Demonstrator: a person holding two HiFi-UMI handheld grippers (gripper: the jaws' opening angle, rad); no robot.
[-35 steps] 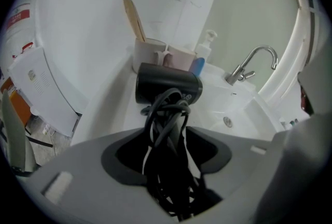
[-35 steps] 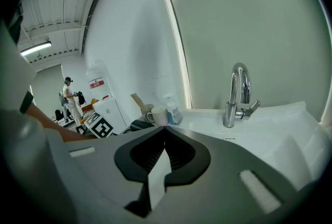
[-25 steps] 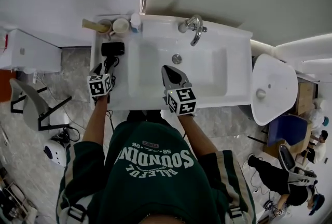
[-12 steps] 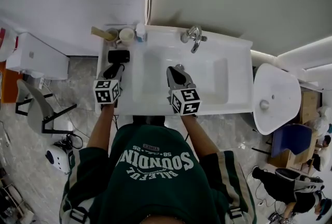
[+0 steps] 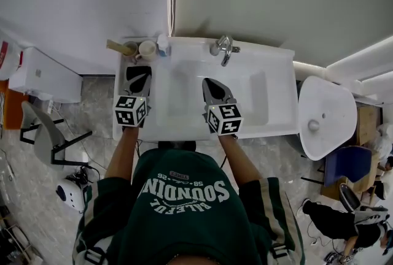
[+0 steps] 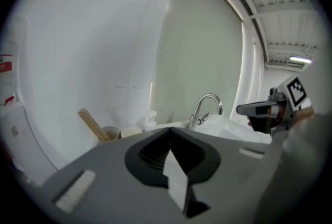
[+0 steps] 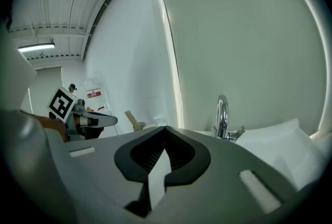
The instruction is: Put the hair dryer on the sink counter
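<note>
Sink counter (image 5: 178,127), left gripper (image 5: 139,72) (dryer hidden)

Washroom mock-up set up in a work hall.
White sink surface (image 5: 276,95) with chrome tap (image 5: 222,49) and cups (image 5: 147,49) against plain wall panels; beside it stand a loose second basin (image 5: 325,116) and a grey chair (image 5: 43,138) on tiled floor (image 5: 92,104).

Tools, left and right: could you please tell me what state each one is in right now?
Left tool: shut, nothing between its jaws.
Right tool: shut, nothing between its jaws.
</note>
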